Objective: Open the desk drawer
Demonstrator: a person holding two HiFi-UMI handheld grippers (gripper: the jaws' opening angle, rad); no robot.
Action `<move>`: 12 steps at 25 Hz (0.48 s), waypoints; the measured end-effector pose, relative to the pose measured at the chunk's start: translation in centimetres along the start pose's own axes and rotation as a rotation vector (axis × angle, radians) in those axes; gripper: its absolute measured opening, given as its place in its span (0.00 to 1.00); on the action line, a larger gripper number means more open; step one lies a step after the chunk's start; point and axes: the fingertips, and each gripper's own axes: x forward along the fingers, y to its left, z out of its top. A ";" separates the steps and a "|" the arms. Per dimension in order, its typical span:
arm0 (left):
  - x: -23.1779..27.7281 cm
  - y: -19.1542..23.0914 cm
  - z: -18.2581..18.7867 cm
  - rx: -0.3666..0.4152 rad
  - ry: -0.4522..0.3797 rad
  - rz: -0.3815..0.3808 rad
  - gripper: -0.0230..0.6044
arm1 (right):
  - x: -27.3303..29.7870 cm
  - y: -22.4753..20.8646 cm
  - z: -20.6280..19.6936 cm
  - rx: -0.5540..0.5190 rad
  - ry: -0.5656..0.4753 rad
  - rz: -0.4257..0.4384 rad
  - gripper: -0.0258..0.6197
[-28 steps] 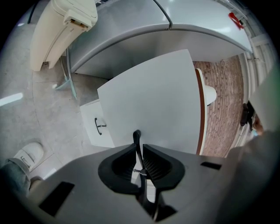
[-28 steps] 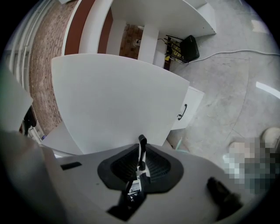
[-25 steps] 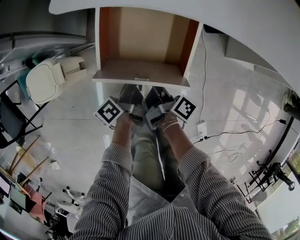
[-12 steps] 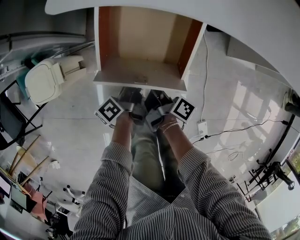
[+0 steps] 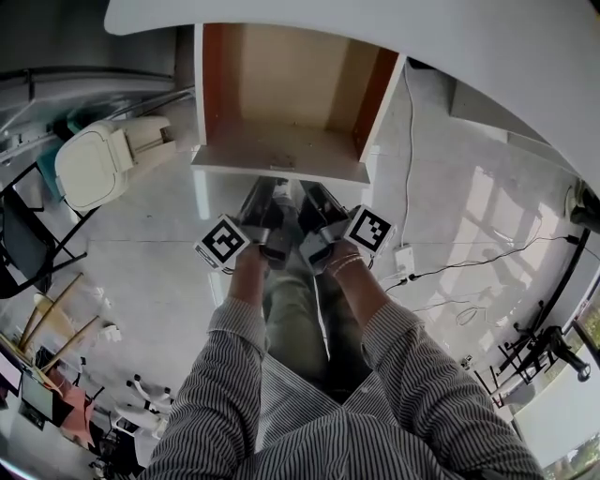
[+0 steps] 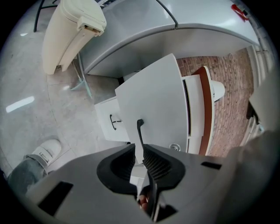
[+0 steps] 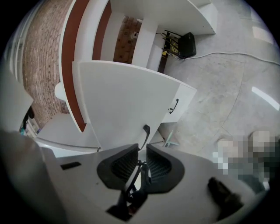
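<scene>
The drawer (image 5: 281, 94) stands pulled out from under the white desk (image 5: 394, 23), its wooden inside bare and its white front toward the person. Both grippers sit side by side just in front of it, at its thin dark handle (image 6: 140, 131). The left gripper (image 6: 139, 149) has just been easing open; its jaws stand a narrow way apart, the handle running loosely between them. The right gripper (image 7: 142, 148) shows the same narrow gap, the handle entering it unclamped.
</scene>
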 end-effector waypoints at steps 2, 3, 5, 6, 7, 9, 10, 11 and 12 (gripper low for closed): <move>-0.6 -0.3 -0.6 -0.024 0.011 -0.010 0.11 | -0.7 0.5 -0.3 -0.034 0.025 0.000 0.12; -0.9 -0.6 -0.7 -0.028 0.014 -0.017 0.11 | -1.0 0.7 -0.3 -0.045 0.033 0.000 0.12; -1.4 -1.1 -0.9 0.006 0.021 -0.023 0.11 | -1.8 1.3 -0.2 -0.065 0.038 0.002 0.11; -1.7 -1.4 -1.2 0.003 0.023 -0.027 0.11 | -2.2 1.7 -0.2 -0.074 0.038 0.016 0.10; -2.1 -1.7 -1.6 -0.015 0.025 -0.029 0.11 | -2.5 2.4 -0.2 -0.083 0.038 0.041 0.08; -2.7 -2.4 -2.1 -0.028 0.037 -0.039 0.10 | -3.1 3.9 -0.3 -0.097 0.039 0.106 0.07; -2.9 -2.8 -2.3 -0.022 0.043 -0.054 0.09 | -3.3 4.6 -0.4 -0.101 0.041 0.134 0.07; -3.1 -3.4 -2.5 -0.015 0.047 -0.077 0.08 | -3.6 5.2 -0.5 -0.103 0.044 0.156 0.07; -3.3 -4.1 -2.6 -0.007 0.051 -0.103 0.08 | -3.9 5.8 -0.6 -0.104 0.048 0.174 0.07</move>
